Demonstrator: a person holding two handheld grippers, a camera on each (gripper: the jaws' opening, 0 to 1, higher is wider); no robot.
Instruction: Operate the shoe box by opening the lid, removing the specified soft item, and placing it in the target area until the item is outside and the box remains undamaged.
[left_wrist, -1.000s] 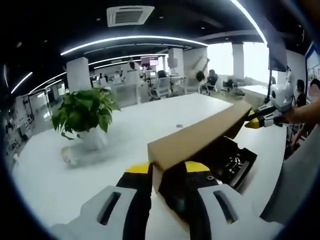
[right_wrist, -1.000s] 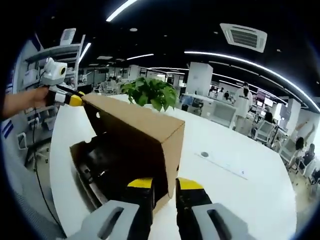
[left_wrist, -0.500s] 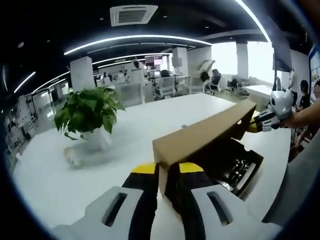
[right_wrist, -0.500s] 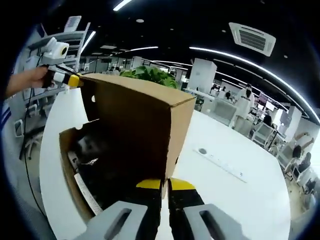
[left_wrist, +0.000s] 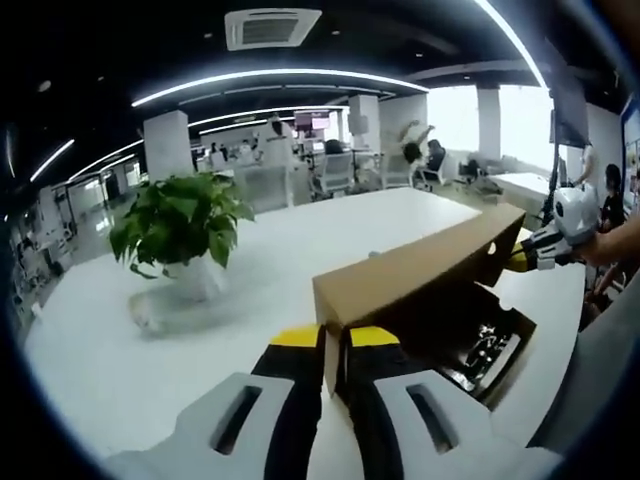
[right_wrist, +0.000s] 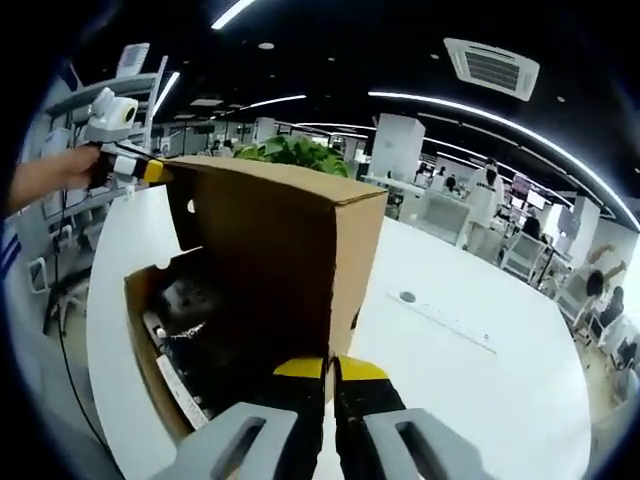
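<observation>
Lid (right_wrist: 280, 250) raised by both grippers, dark item (right_wrist: 195, 315) inside shoe box (right_wrist: 150, 350)

Open-plan office, rows of desks (left_wrist: 300, 175), office chairs (left_wrist: 330, 170), ceiling light strips (left_wrist: 270, 78), potted plant (left_wrist: 180, 225)

The left tongs (left_wrist: 334, 338) are pinched nearly closed on the lid's (left_wrist: 410, 275) corner edge, yellow tips level. The right tongs (right_wrist: 330, 368) clamp the opposite corner the same way. A bare forearm (right_wrist: 40, 180) reaches in behind the far tongs.

One shoe box (right_wrist: 270, 270), one potted plant (left_wrist: 178, 225), two grippers (left_wrist: 335, 345).
</observation>
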